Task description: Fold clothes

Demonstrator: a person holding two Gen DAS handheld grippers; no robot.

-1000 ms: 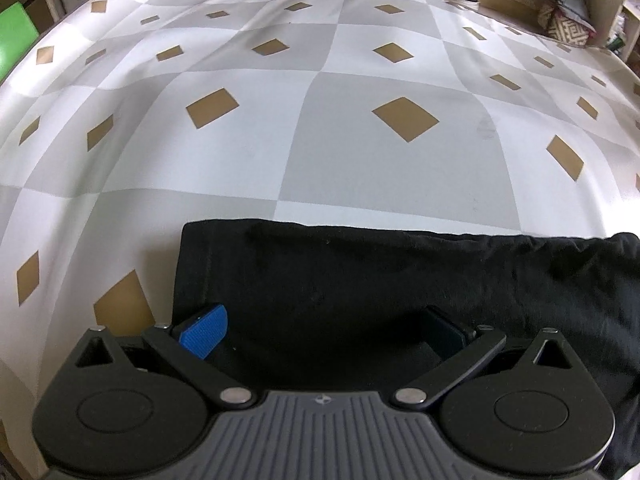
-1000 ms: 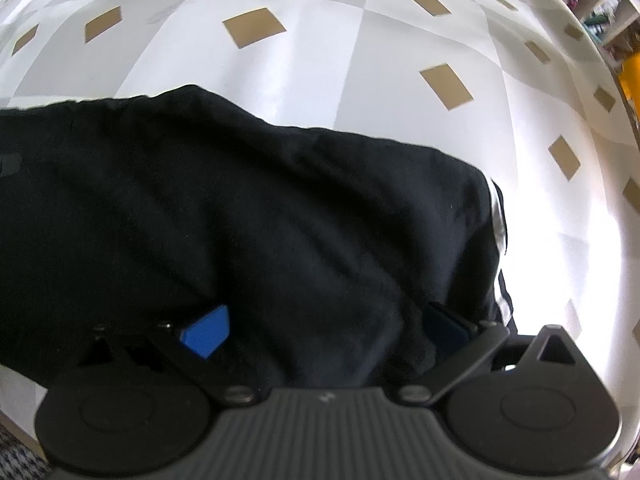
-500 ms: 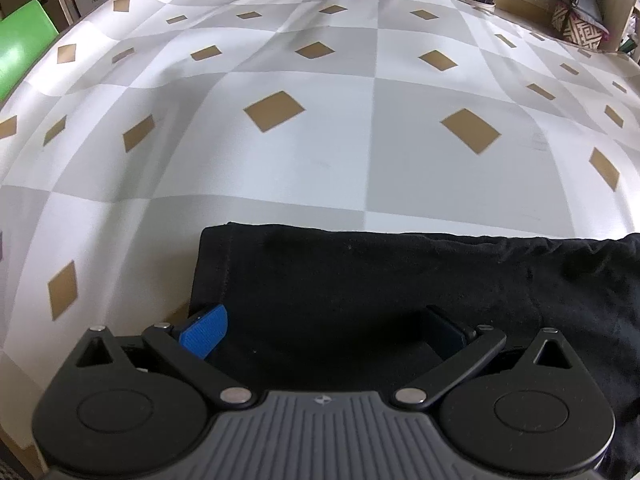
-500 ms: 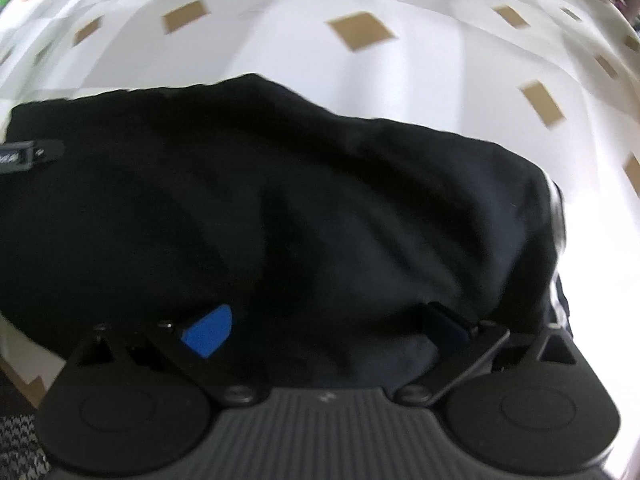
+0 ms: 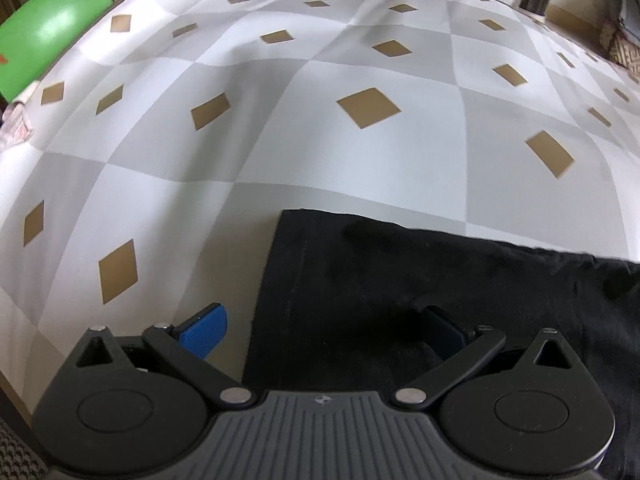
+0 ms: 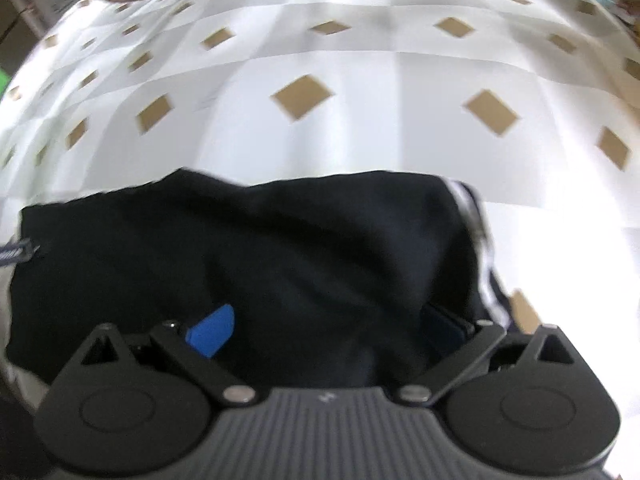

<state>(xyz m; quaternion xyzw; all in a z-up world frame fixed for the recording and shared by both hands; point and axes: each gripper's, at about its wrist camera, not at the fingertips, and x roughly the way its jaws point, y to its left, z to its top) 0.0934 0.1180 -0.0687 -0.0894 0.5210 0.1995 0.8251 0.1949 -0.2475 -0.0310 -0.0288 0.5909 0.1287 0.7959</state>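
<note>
Black garment (image 5: pixel 460 292) lies lengthwise, left to right

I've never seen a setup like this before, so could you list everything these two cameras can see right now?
Black garment: one, black with a white stripe at its right edge, folded, lying at the near edge of the table.
Tablecloth: one, grey and white checks with tan diamonds, covering the table.
Green object: one, bright green, beyond the table's far left corner.
Patterned bag: one, brown and white, far right.
Left gripper: one, black with blue pads, open over the garment's left edge.
Right gripper: one, black with blue pads, open over the garment.
</note>
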